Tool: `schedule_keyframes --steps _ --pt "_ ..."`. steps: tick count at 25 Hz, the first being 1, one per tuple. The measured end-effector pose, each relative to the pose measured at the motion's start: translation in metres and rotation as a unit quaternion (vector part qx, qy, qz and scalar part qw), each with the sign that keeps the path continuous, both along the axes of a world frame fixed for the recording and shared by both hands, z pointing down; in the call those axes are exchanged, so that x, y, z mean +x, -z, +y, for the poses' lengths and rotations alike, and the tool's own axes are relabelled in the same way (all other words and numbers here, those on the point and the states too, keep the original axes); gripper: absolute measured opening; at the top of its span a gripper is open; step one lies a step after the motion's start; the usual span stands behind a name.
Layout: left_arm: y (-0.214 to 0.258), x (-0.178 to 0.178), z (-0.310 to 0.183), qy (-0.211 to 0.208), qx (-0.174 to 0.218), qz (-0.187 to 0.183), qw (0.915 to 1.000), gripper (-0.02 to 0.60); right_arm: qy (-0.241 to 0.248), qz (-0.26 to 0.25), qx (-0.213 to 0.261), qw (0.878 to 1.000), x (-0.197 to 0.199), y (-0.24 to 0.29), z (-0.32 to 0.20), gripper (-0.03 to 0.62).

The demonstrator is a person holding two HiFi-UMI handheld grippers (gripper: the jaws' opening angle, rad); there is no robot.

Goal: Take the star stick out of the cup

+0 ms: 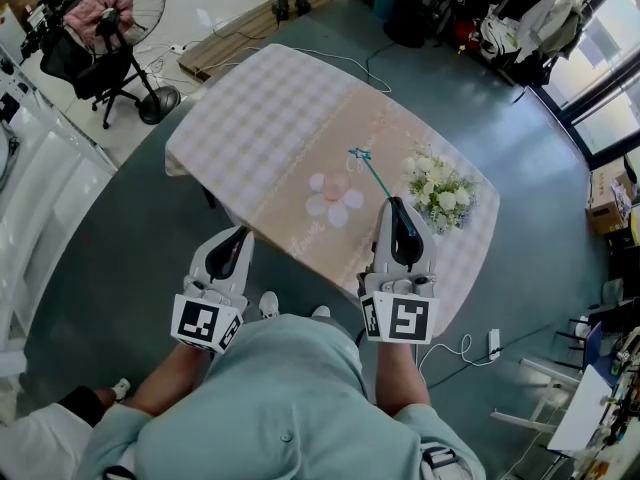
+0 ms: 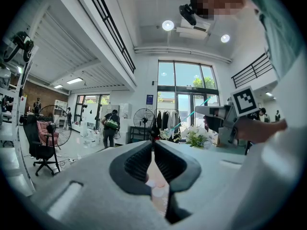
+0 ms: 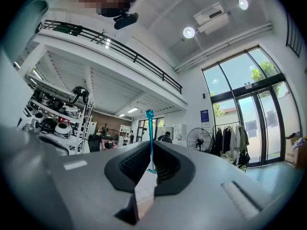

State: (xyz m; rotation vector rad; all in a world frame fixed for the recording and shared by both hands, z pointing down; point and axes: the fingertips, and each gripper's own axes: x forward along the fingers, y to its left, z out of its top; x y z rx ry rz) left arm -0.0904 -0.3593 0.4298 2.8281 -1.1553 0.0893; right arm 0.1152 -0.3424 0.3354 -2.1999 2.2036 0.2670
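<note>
Star stick [image 1: 375, 176] pinched in R gripper [image 1: 398, 208], held up over the table [image 1: 270, 98].
Teal shaft clamped btwn the R jaw tips, which are shut on it; star end sticks out well past the tips, short tail end sits inside the jaws; L gripper [image 1: 240, 234] is level beside it, jaws closed tip to tip w/ nothing btwn them; white bouquet [image 1: 440, 193] lies just right of the R jaw tips; pink flower shape [image 1: 335, 200] is ahead-left of them.
</note>
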Motion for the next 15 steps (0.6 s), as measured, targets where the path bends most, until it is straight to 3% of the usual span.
schedule_keyframes --steps 15 --pt "0.0028 0.0010 0.0003 -0.002 -0.001 0.004 1.0000 0.020 0.002 0.000 0.000 1.000 -0.0010 0.0008 -0.0001 0.009"
